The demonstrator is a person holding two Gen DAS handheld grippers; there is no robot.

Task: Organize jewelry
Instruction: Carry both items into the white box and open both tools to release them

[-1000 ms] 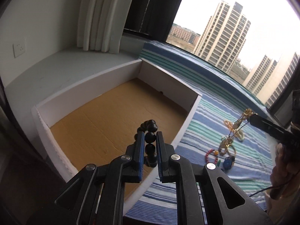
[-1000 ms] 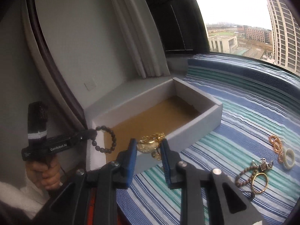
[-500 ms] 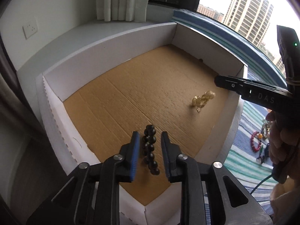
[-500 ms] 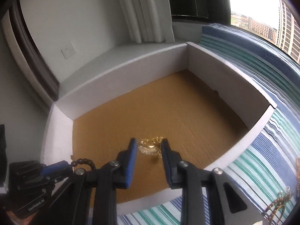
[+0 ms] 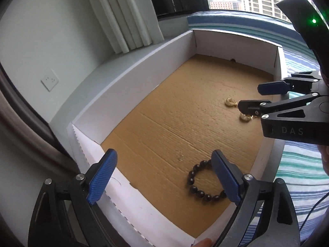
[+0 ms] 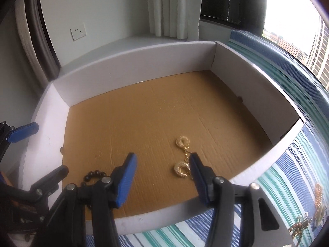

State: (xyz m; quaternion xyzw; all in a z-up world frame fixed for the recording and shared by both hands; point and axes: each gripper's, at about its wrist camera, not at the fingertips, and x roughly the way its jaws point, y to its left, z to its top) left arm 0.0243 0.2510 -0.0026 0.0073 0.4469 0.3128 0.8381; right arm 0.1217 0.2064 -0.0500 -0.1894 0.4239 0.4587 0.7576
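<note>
A white-walled box (image 5: 127,76) with a brown cardboard floor holds two pieces. A black bead bracelet (image 5: 202,193) lies on the floor near the front corner, just under my open left gripper (image 5: 164,177); part of it shows in the right wrist view (image 6: 93,175). Gold earrings joined by a chain (image 6: 182,156) lie on the floor between the tips of my open right gripper (image 6: 162,175); they also show in the left wrist view (image 5: 230,102). The right gripper (image 5: 267,95) reaches in from the right there. Both grippers are empty.
The box (image 6: 131,61) sits on a grey window ledge beside a blue, green and white striped cloth (image 6: 292,164). More jewelry (image 6: 308,222) lies on the cloth at the right. White curtains (image 5: 121,14) and a wall socket (image 5: 49,79) are behind.
Both grippers opened over the box. The black bracelet dropped from the left gripper onto the box floor, and the gold earrings dropped from the right gripper onto the floor.
</note>
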